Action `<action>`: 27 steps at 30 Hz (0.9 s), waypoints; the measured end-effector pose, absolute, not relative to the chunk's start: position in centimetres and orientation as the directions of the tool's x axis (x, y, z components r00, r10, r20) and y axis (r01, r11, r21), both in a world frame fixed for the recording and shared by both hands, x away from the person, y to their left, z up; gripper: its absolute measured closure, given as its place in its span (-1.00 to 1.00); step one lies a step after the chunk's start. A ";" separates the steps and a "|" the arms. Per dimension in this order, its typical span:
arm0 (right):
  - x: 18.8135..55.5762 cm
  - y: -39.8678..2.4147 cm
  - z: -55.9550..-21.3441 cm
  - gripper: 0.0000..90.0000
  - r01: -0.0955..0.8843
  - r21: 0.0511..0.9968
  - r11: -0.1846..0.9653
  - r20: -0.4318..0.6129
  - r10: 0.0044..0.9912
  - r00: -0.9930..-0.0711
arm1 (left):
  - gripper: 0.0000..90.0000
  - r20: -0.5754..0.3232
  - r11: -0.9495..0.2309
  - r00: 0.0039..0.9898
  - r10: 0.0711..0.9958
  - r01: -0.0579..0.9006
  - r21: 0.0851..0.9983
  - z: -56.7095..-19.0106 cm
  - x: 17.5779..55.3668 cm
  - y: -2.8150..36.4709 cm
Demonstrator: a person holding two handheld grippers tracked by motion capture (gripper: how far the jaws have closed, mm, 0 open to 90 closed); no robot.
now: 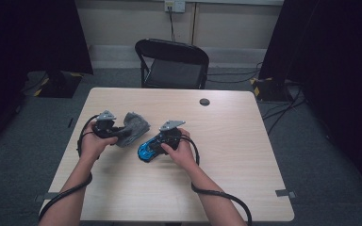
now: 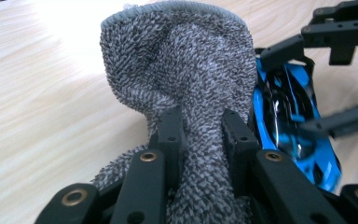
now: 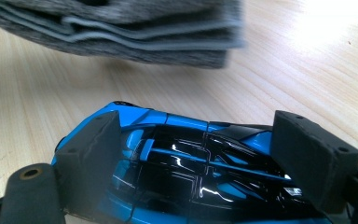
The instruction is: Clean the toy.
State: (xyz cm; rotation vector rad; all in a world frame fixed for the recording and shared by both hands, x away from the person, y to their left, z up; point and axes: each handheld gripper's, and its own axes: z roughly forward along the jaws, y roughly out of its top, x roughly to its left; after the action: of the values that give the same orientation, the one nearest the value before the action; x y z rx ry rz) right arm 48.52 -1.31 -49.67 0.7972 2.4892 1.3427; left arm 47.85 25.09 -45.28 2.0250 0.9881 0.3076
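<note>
Cloth [image 2: 186, 88], grey terry, bunched: pinched in left gripper's [image 1: 114, 132] closed jaws, lifted just beside toy car [image 1: 147, 150]. Car, blue and black: on worktop [image 1: 235, 155], right gripper's [image 1: 154, 147] jaws clasping its sides. Step, by judgement: wiping the car. Next: bring cloth onto its roof.

Left tool [image 1: 120, 133] clamped, right tool [image 1: 152, 148] gripping.

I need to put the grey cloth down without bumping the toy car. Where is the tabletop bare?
Bare wood runs along the far edge of the table up to the round cable hole, over the whole right half, and along the near edge. It is crowded mid-left, where the grey cloth and blue toy car sit close together.
</note>
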 end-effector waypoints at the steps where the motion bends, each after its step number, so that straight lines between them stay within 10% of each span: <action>1: 48.5 -1.3 -49.7 -0.63 0.364 0.820 0.441 0.076 0.547 -0.834 | 0.62 -0.132 -0.339 0.664 0.736 0.530 0.777 -45.5 48.2 24.8; 27: 48.6 -1.3 -49.7 -0.63 0.362 0.823 0.437 0.078 0.544 -0.835 | 0.61 -0.104 -0.442 0.720 0.686 0.527 0.726 -49.1 52.6 17.8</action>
State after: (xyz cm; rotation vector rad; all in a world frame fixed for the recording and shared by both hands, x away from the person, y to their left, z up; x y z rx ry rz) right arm 48.55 -1.34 -49.73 0.7957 2.4892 1.3518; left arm 52.57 17.85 -49.06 2.1458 0.9156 0.2627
